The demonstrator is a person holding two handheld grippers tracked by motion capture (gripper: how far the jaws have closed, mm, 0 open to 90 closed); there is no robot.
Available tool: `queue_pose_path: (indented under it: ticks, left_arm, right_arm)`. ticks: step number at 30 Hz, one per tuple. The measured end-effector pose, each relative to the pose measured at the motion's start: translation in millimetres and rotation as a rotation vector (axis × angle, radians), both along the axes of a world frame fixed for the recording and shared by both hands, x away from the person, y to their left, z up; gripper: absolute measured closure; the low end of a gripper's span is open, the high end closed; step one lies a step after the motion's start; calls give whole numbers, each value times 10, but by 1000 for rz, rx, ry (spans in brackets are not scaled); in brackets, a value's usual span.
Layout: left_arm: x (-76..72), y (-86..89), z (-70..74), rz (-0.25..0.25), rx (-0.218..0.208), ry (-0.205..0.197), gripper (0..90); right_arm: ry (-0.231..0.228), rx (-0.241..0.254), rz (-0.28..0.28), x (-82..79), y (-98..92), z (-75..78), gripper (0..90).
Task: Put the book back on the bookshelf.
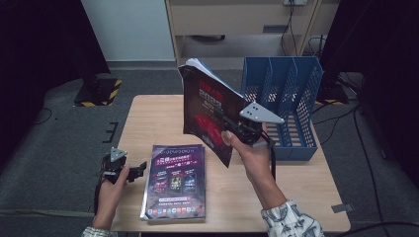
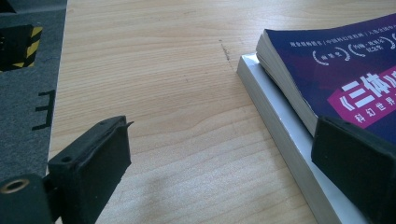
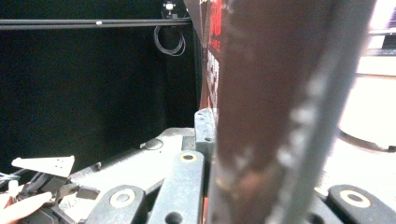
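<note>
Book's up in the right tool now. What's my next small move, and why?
Probably carry the book right toward the blue file rack. The right tool grips it upright above the table, the rack's slots look empty, and two more books wait by the left tool.

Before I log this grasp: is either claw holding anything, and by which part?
The right claw is shut on the dark red magazine, gripping its lower edge and holding it upright. The left claw is open, holding nothing.
</note>
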State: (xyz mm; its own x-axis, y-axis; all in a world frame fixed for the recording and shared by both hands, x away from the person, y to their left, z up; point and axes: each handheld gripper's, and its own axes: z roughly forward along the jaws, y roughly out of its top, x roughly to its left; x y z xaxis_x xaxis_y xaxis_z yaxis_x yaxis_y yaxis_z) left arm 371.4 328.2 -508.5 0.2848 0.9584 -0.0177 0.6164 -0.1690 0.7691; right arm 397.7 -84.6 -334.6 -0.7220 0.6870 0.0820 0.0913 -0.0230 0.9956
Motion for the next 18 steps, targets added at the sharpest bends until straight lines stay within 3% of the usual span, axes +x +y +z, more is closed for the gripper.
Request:
queue_pose_path:
  ticks: [18]
  left_arm:
    - [-2,-18,-11,-3,23,5,42]
  right_arm:
    - [22,38,-29,0,-156,57,869]
